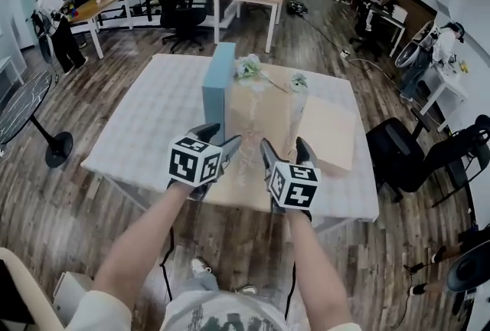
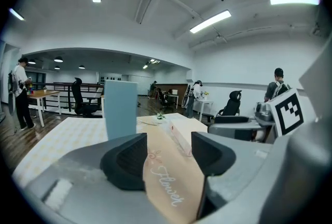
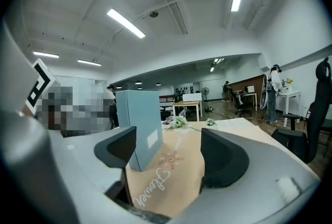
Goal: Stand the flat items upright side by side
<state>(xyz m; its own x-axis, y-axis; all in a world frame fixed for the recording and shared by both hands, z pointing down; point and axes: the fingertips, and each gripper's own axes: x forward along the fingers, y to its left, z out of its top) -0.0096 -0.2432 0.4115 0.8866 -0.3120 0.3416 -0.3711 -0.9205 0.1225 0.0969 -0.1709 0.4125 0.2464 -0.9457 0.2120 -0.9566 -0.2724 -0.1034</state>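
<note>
Flowers [image 1: 249,67] poke from the flat paper sleeve [image 1: 264,113] beside the upright blue box [image 1: 218,88].

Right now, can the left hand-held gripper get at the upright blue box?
Probably yes: the blue box stands just ahead of the left hand-held gripper, with nothing between them. Its jaws are apart, but the brown paper wrap lies between them.

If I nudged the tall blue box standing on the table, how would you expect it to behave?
The blue box stands on a narrow end, tall and thin, so it would probably tip rather than slide. Its flat faces and crisp edges suggest stiff card, likely light for its size.
</note>
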